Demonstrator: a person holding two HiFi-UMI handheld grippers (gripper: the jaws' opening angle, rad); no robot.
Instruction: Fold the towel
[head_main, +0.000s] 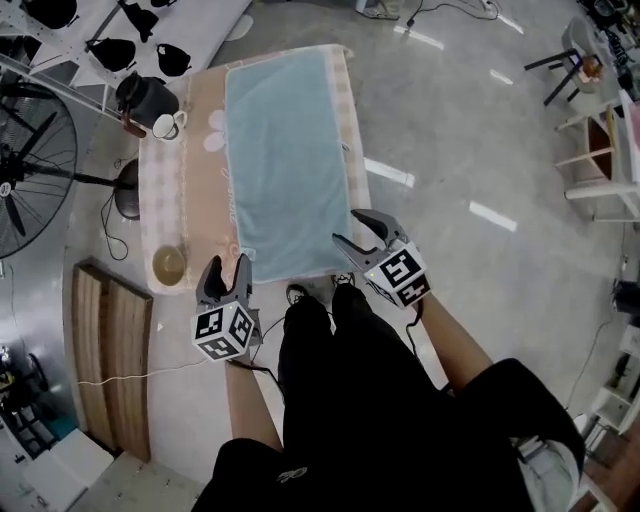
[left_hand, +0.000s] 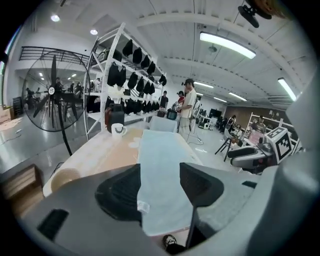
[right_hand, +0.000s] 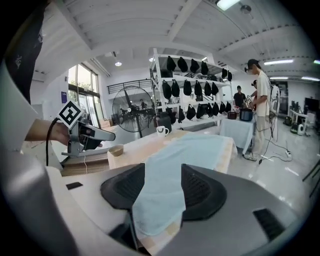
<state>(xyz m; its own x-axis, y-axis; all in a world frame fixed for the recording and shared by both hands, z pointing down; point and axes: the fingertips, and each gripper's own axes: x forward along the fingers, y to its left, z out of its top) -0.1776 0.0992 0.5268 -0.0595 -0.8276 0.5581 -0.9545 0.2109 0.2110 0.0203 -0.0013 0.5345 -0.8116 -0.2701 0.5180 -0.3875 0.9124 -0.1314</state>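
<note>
Blue towel (head_main: 285, 150) spread on table (head_main: 190, 195), left gripper (head_main: 228, 262), right gripper (head_main: 347, 226), jaws apart

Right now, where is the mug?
In the head view, the mug stands at the table's far left corner, right beside the dark jug and left of the towel.

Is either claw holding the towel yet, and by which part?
Nothing is held. The left claw and the right claw both stand open by the near end of the towel, which lies spread flat on the table.
</note>
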